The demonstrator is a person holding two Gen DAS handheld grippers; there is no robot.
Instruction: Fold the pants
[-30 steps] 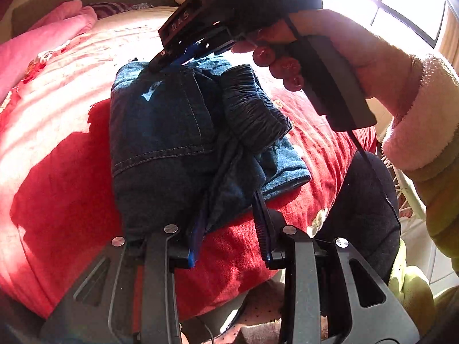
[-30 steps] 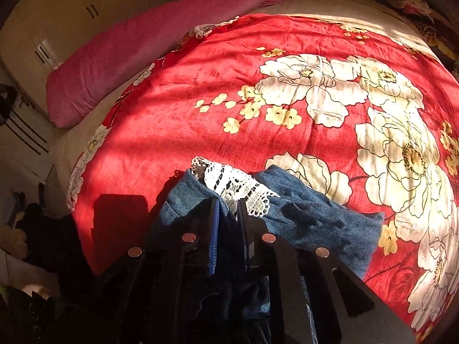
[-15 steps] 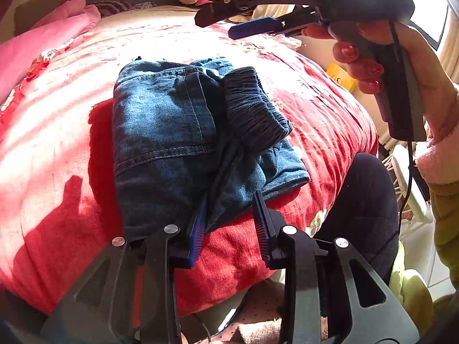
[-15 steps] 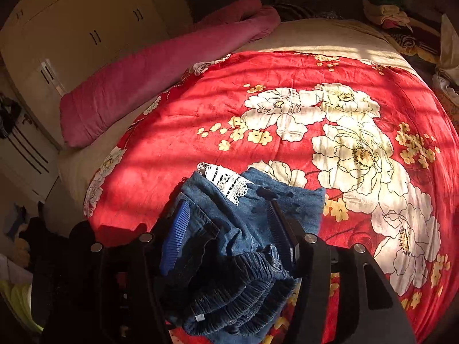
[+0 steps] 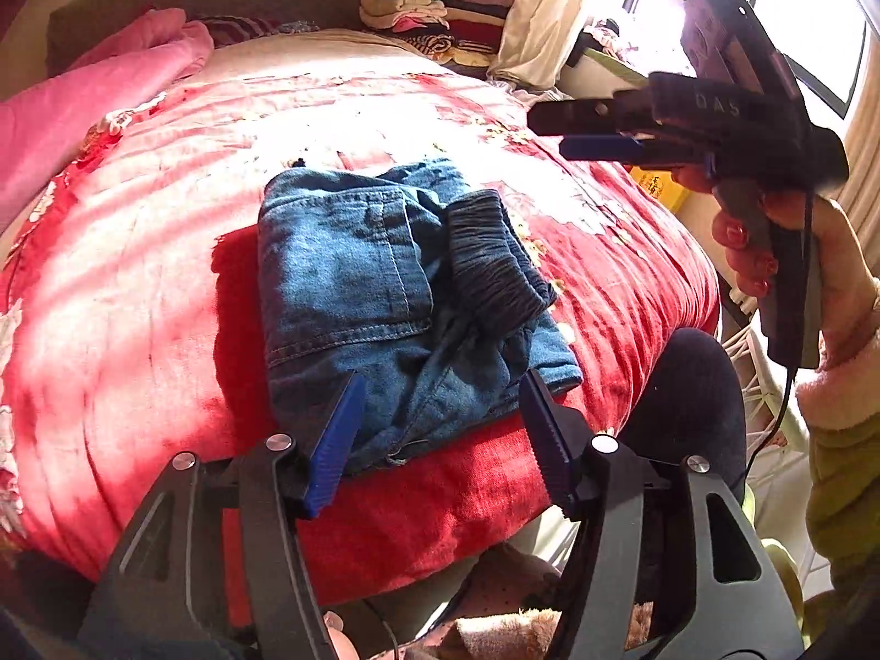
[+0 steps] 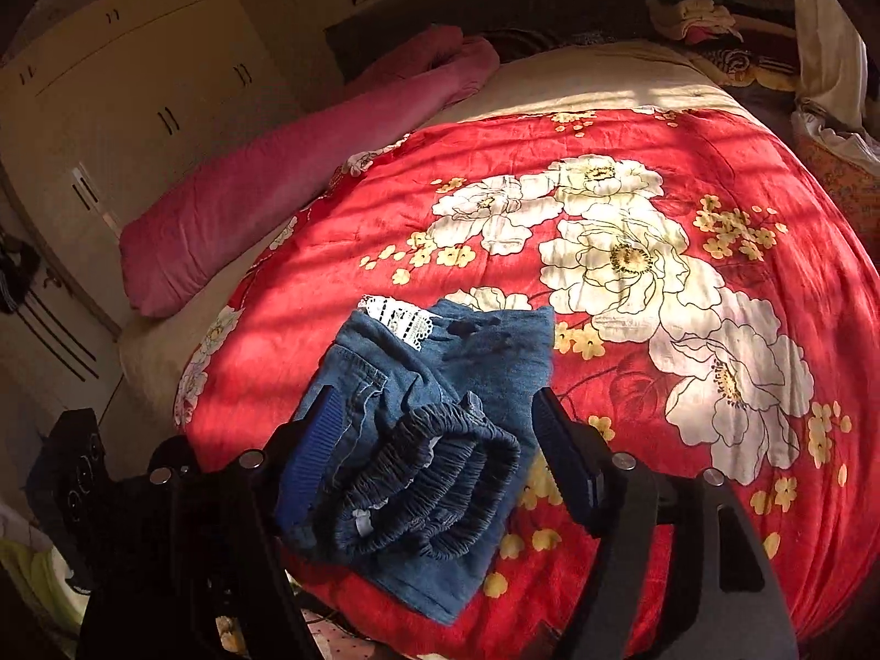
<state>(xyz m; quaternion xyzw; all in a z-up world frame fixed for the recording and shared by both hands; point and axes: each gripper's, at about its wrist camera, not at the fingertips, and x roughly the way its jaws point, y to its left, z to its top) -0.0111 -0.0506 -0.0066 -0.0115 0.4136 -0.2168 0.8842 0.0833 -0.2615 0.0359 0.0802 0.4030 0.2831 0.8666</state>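
Observation:
The folded blue denim pants (image 5: 385,302) lie near the front edge of the red blanket, with the gathered elastic waistband (image 5: 495,264) on top. My left gripper (image 5: 440,385) hovers at the bundle's near edge. Its jaws are opening, and the blue pads (image 5: 335,440) stand clear of the cloth on either side. My right gripper (image 5: 550,129), held in a hand, hangs in the air at the upper right, away from the pants. In the right wrist view the pants (image 6: 473,352) and white lace trim (image 6: 401,319) lie below my right gripper (image 6: 434,399). Its jaws are opening with nothing gripped.
The red flowered blanket (image 6: 632,275) covers the bed. A pink rolled quilt (image 6: 264,198) lies along the far left side. Stacked clothes (image 5: 418,0) sit by the headboard, and a wardrobe (image 6: 110,82) stands beyond the bed. A dark-clothed knee (image 5: 687,401) is at the bed's near right edge.
Both grippers let go of the pants. The right one opened and drew back off the far corner, up and to the right. The left one's jaws spread and it rose a little.

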